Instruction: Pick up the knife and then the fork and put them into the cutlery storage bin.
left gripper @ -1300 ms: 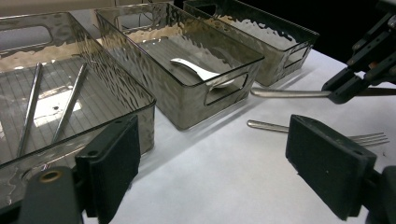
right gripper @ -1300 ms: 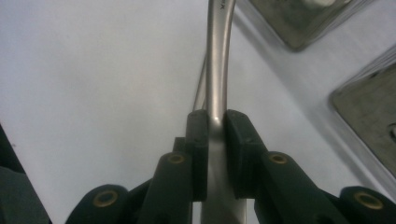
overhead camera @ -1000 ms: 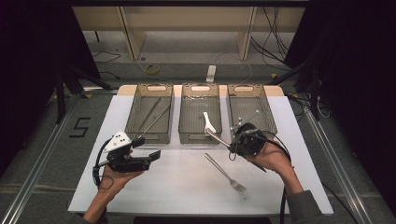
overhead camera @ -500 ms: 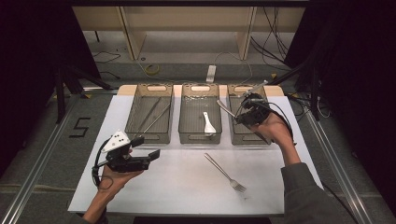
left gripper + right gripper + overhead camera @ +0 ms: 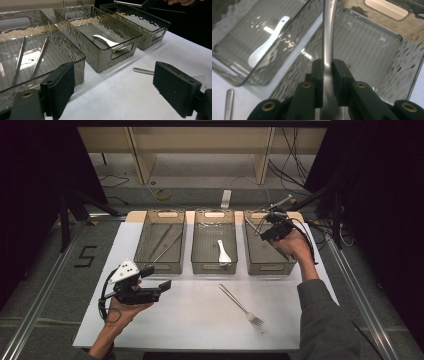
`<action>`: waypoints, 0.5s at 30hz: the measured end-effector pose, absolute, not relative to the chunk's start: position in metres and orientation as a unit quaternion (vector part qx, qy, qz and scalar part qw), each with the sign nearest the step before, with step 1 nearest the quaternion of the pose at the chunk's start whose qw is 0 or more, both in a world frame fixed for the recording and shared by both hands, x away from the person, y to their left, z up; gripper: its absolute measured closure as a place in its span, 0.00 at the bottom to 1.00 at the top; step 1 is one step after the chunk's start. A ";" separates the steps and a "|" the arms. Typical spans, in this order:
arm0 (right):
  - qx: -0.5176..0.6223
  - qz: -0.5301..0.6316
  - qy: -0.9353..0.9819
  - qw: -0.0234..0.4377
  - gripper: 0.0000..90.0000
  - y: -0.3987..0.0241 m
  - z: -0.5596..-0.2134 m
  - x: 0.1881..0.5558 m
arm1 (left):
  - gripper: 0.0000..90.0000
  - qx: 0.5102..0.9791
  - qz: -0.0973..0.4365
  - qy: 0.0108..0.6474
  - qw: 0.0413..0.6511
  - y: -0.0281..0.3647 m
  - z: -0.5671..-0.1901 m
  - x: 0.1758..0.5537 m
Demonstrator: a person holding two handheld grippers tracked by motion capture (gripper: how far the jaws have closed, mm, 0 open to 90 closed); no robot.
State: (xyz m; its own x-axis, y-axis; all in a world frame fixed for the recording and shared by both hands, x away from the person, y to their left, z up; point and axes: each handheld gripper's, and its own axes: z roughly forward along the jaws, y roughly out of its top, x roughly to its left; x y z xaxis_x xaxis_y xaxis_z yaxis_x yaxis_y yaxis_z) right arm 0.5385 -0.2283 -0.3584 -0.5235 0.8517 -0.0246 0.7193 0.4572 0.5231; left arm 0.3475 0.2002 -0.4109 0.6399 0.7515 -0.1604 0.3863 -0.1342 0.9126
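Sorting is partly done: the right gripper [image 5: 327,75], clamped on a metal utensil [image 5: 327,37], holds it over the right bin [image 5: 268,251] at the desk's far edge; a fork [image 5: 241,305] waits near the front edge. Three bins, two rods [image 5: 161,244], one white spoon [image 5: 223,252]. The left gripper [image 5: 122,87] stands apart, empty.

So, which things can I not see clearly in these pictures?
- Metal utensil in the right gripper: its head is cut off by the top edge of the right gripper view, and it is too small in the high view to tell its type.
- Fork on the table: the left gripper view hides its middle behind a jaw.
- Right bin floor: partly covered by the hand in the high view.
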 end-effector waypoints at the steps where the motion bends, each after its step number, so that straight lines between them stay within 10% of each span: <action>1: 0.470 0.233 0.840 0.143 0.90 -0.229 -0.360 0.540 | 0.19 0.733 0.172 0.388 0.531 0.200 -0.411 0.348; 15: 0.494 0.223 0.828 0.142 0.90 -0.230 -0.374 0.557 | 0.19 0.733 0.171 0.388 0.531 0.200 -0.411 0.348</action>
